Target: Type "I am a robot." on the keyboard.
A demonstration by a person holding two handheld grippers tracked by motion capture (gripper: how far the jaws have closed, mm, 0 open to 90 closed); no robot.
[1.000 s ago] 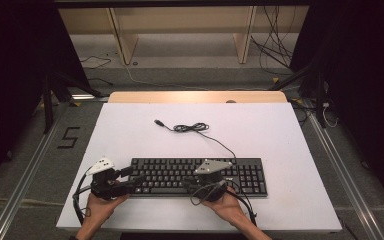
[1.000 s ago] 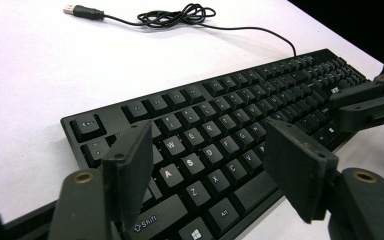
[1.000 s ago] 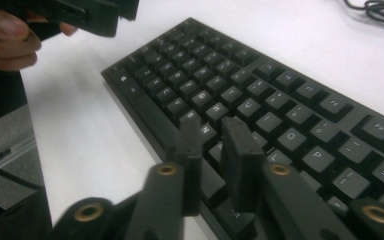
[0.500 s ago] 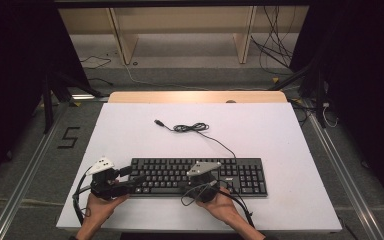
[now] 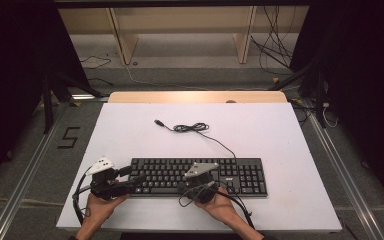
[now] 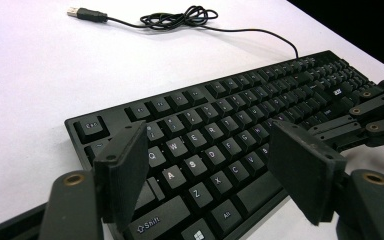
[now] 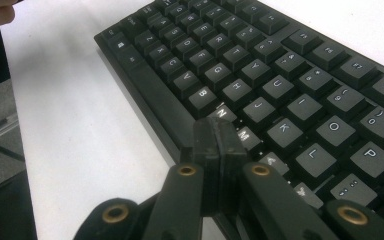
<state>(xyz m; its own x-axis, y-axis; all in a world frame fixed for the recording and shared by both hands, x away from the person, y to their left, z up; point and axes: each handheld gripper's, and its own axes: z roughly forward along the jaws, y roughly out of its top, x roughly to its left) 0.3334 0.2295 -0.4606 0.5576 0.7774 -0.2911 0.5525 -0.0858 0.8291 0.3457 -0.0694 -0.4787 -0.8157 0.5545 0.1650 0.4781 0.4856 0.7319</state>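
A black keyboard [image 5: 245,175] lies across the near half of the white table [image 5: 290,150]. My left gripper [image 5: 132,177] is at the keyboard's left end. In the left gripper view its jaws [image 6: 207,150] stand wide open above the letter keys of the keyboard [image 6: 220,110], with nothing between them. My right gripper [image 5: 186,184] is at the middle of the front edge. In the right gripper view it [image 7: 219,135] is shut, pads pressed together, tips just over the N and M keys of the keyboard [image 7: 290,90]. Whether the tips touch a key I cannot tell.
The keyboard's cable [image 5: 190,128] lies in a loose coil behind it and ends in a USB plug [image 5: 158,122] on the bare table. A wooden strip [image 5: 195,96] runs along the far table edge. Dark curtains flank both sides.
The right hand and its gripper have shifted slightly left along the keyboard's front edge. The left hand has stayed put.
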